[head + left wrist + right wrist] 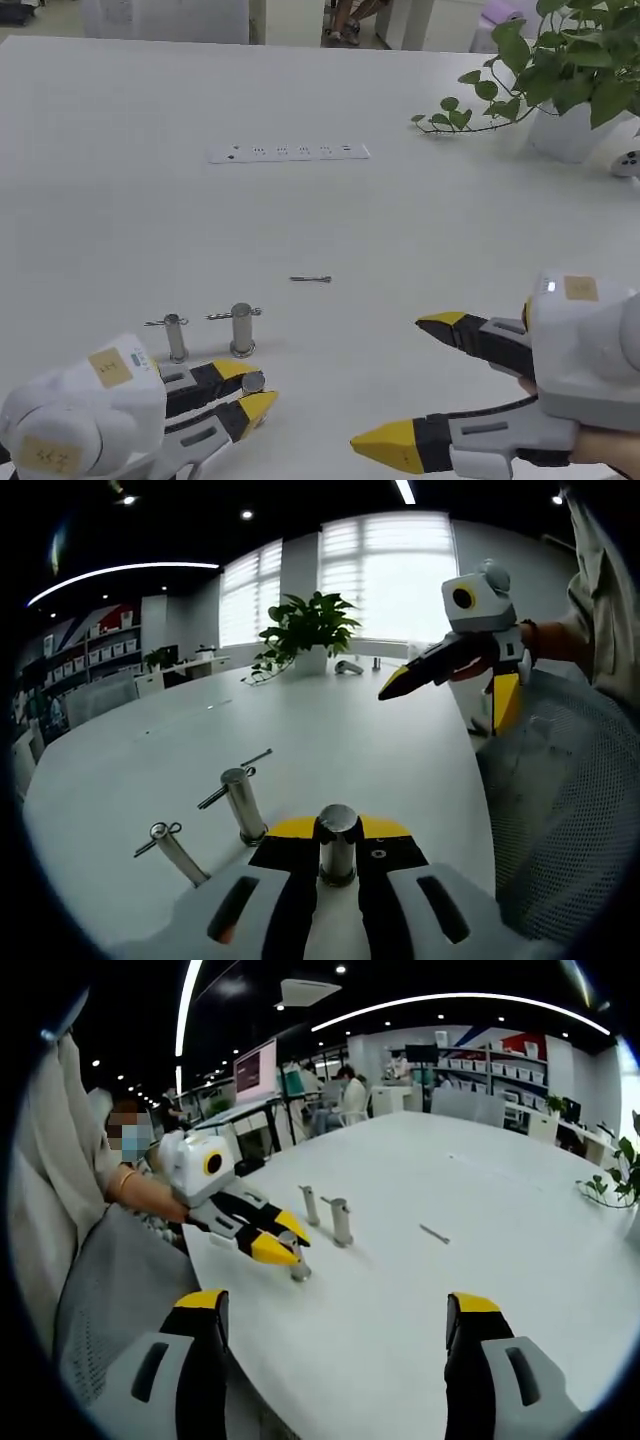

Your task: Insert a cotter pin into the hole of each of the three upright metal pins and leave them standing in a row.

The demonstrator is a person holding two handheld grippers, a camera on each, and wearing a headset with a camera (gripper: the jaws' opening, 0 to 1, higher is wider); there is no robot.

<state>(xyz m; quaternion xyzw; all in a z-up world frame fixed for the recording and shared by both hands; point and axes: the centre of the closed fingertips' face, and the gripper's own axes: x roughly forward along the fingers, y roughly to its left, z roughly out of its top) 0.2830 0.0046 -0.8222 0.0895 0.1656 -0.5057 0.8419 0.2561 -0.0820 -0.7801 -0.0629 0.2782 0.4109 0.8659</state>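
Two upright metal pins [176, 338] [241, 330] stand side by side at the near left, each with a cotter pin through its top. They also show as pins [178, 852] [243, 805] in the left gripper view and pins [310, 1205] [342, 1222] in the right gripper view. My left gripper [250, 392] is shut on a third metal pin [253, 381] [337, 840] [299, 1271], held upright just in front of the other two. A loose cotter pin [310, 279] [433, 1233] lies flat on the table beyond them. My right gripper [408, 380] [335, 1310] hangs wide open and holds nothing, to the right of the pins.
A white power strip [290, 152] lies further back on the white table [420, 220]. A potted plant [565, 75] stands at the far right with trailing stems. The table's near edge runs close under both grippers.
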